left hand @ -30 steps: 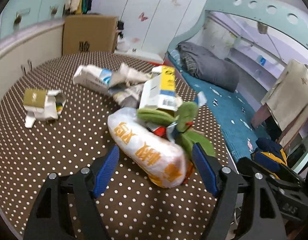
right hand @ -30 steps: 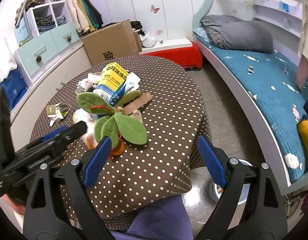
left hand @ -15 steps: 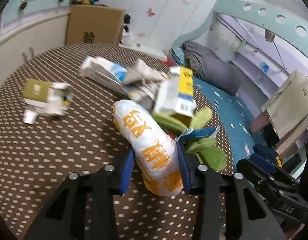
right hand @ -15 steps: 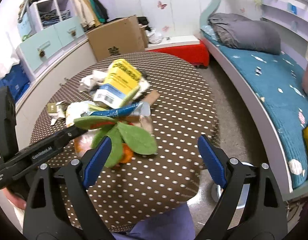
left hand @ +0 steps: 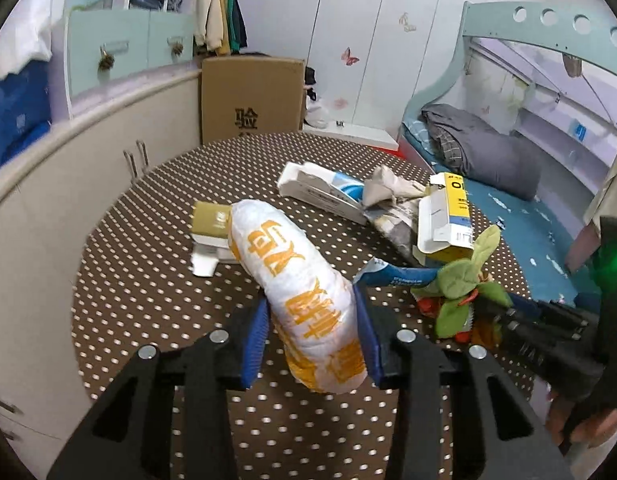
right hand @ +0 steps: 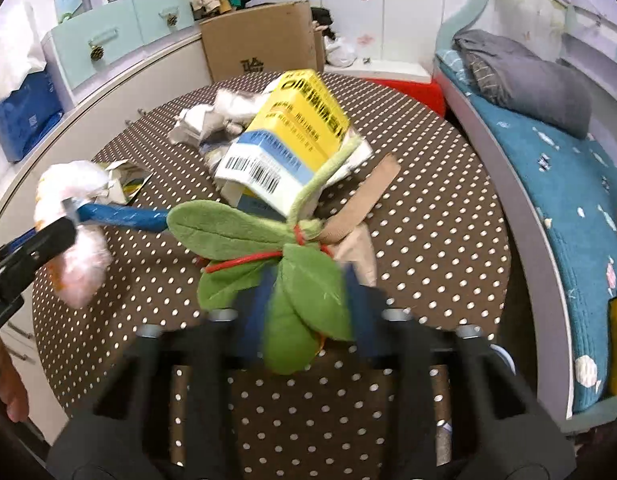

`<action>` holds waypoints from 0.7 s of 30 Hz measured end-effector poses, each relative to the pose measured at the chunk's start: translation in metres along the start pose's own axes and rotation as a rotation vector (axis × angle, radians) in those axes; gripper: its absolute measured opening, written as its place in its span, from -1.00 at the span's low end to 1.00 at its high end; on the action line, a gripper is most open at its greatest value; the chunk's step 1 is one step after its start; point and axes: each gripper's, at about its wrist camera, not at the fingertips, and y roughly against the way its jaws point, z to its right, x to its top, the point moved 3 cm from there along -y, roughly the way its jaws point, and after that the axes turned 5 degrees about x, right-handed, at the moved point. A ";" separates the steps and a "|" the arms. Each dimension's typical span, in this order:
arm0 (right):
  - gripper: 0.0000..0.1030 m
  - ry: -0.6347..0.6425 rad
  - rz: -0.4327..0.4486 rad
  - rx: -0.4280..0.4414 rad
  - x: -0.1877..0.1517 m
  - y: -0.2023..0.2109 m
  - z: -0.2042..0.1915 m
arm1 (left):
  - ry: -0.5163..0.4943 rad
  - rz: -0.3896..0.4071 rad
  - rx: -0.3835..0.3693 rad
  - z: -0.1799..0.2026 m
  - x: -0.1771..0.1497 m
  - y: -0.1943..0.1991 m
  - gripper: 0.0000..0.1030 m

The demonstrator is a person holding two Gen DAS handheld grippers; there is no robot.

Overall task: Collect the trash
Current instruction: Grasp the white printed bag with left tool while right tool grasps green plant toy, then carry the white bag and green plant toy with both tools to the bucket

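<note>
My left gripper (left hand: 310,340) is shut on a white bag with orange characters (left hand: 296,284) and holds it tilted above the round dotted table (left hand: 148,280). The bag also shows in the right wrist view (right hand: 76,236). My right gripper (right hand: 306,312) is shut on a green leafy plush toy (right hand: 268,252) with red string, also seen in the left wrist view (left hand: 464,284). A blue wrapper (right hand: 124,214) sticks out beside the toy. A yellow-and-white carton (right hand: 292,148), crumpled paper (left hand: 388,188), a white flattened box (left hand: 324,192) and a small olive box (left hand: 210,220) lie on the table.
A big cardboard box (left hand: 250,100) stands behind the table. A curved white cabinet (left hand: 68,168) runs along the left. A bed with a blue cover and a grey pillow (left hand: 484,156) is on the right. A flat brown card (right hand: 364,200) lies on the table.
My left gripper has closed on the white bag and lifted it. My right gripper has closed on the green plush toy, which came up off the table.
</note>
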 end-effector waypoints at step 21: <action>-0.81 -0.001 0.106 0.078 0.003 0.061 0.000 | 0.030 -0.183 0.032 -0.025 -0.026 -0.040 -0.08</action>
